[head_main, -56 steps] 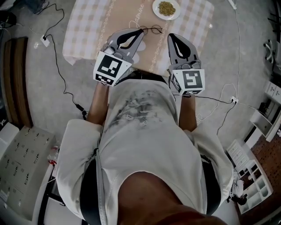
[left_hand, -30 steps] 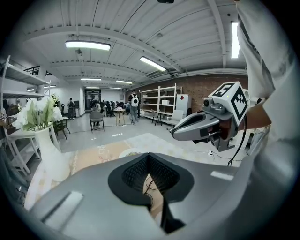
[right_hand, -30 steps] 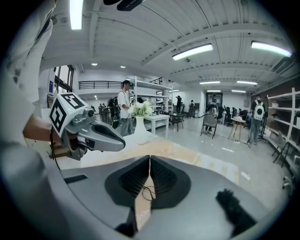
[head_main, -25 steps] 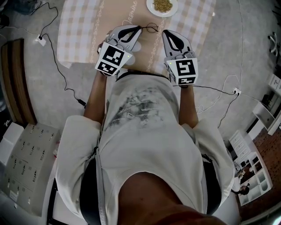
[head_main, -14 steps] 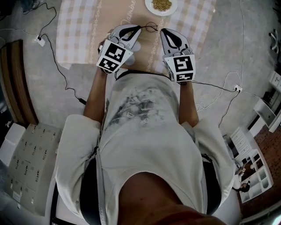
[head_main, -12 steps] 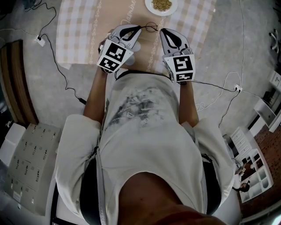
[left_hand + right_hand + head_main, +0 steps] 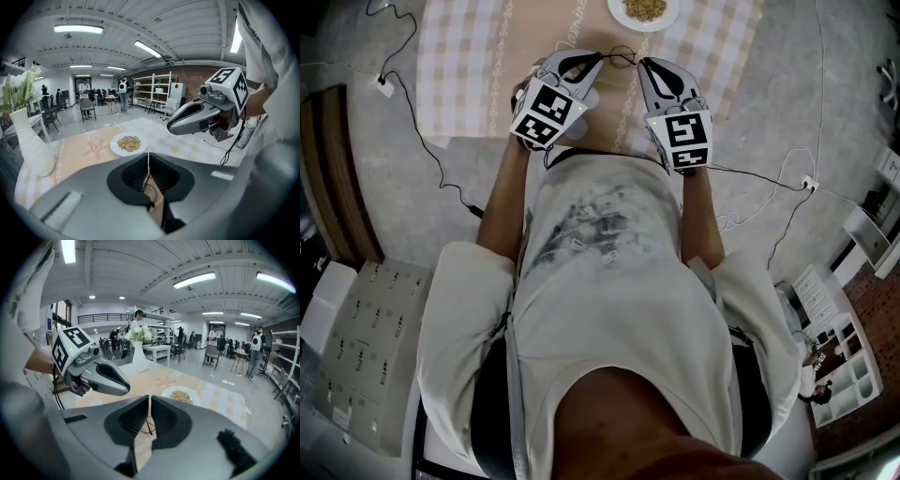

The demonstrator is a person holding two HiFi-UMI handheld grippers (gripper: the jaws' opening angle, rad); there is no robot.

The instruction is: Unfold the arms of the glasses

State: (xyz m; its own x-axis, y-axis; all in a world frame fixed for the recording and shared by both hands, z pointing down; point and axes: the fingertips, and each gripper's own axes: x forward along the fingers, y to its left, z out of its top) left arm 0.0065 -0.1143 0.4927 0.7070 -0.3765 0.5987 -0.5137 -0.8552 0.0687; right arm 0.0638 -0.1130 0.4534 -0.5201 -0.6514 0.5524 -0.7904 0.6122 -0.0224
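One pair of glasses (image 7: 622, 56), thin dark wire with round lenses, sits between the two gripper tips above the table (image 7: 469, 56), near the plate (image 7: 644, 9). The left gripper (image 7: 598, 58) is clenched on the frame beside one lens, and the right gripper (image 7: 643, 64) is clenched on a wire part (arm or rim indistinguishable). Arm fold and contact with the cloth are too fine to make out.

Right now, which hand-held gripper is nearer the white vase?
Left. The white vase stands close by on the left side of the left hand-held gripper; from the right hand-held gripper it stands farther off, beyond the left one.
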